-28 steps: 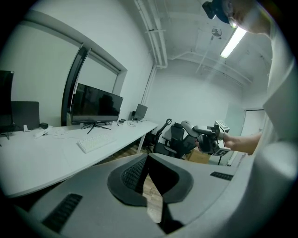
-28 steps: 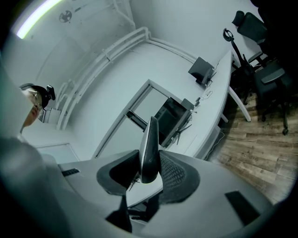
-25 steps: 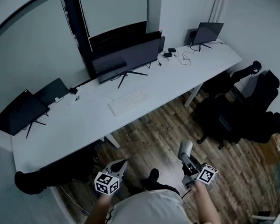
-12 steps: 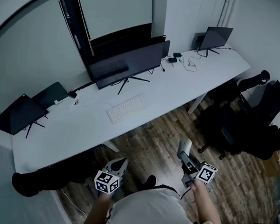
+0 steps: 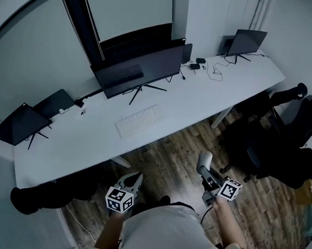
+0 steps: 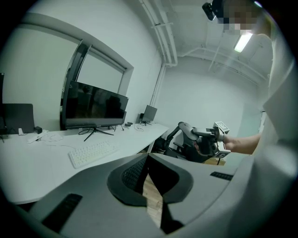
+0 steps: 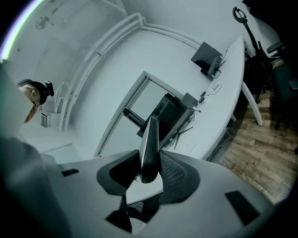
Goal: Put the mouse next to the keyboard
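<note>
- The person's pale top fills the bottom of the head view and covers both forearms; only the marker cubes and the jaws in front of them show
- In the left gripper view the right gripper [image 6: 201, 138] is small and dim, so the thing at its tip is hard to make out there
- The office chairs [image 5: 294, 143] form one dark mass, cut off at the right edge, and their separate shapes cannot be told
- The left gripper [image 5: 136, 177] has its jaws brought together at the tips, with nothing between them; its own view shows ribbed dark pads [image 6: 135, 173] and a sliver of wood floor in the gap behind the tips
- The right gripper [image 5: 206, 171] is clamped on the mouse [image 5: 205, 161], which stands on edge between the pads: a slim, smooth shell, pale on one side and dark on the other in the right gripper view [image 7: 150, 148]
- The mouse is held above the wood-plank floor [image 5: 167, 156], off the desk and well apart from the keyboard [image 5: 139, 121]
- The keyboard is white, flat and rectangular, with rows of small keys; it lies on the long, smooth white desk [image 5: 210, 96], in front of a wide dark monitor [image 5: 138, 70] on thin splayed legs
</note>
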Available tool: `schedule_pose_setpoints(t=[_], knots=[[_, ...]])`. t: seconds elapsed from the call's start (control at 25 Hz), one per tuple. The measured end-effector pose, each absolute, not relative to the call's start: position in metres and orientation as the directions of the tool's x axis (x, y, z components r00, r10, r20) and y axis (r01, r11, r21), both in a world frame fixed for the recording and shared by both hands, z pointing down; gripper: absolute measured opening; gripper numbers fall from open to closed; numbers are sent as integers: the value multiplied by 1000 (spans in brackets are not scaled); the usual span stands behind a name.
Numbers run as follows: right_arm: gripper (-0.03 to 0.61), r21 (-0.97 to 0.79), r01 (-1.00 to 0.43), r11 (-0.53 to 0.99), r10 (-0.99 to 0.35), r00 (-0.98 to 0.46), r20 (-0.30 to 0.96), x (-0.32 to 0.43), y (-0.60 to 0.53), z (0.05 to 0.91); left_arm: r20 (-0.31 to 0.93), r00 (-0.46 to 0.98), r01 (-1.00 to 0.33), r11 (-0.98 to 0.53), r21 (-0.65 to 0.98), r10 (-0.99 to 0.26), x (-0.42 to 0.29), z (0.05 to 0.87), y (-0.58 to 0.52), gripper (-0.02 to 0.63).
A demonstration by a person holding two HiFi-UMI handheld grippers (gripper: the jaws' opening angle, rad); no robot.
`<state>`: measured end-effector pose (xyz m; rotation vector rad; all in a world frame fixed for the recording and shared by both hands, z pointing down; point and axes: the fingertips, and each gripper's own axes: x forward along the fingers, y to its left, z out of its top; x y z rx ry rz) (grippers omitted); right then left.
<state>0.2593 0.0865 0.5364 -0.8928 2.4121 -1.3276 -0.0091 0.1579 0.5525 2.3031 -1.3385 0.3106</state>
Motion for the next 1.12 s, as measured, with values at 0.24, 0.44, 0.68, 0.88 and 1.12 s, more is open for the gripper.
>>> schedule_pose_setpoints(t=[0.24,0.44,0.68,0.88,1.12], knots=[[147,-836,-377,398,-610,-790,65,265,74,539,421,490,-871,-408,274,-764,-1,552,152,18],[147,-843,-371,389,-603,-795,71,266,69,543,424,479,-877,-397,272,-769,-1,551,147,18],[147,-845,-372,383,-606,-792,74,266,60,546,432,486,-873,-398,282,-760,0,557,139,18],[147,-845,-382,375,-615,-785,82,266,47,548,429,502,-864,-415,283,-751,2,559,119,18],[147,-841,-400,364,-630,-771,94,262,18,550,423,528,-849,-445,287,-736,-2,561,81,18]])
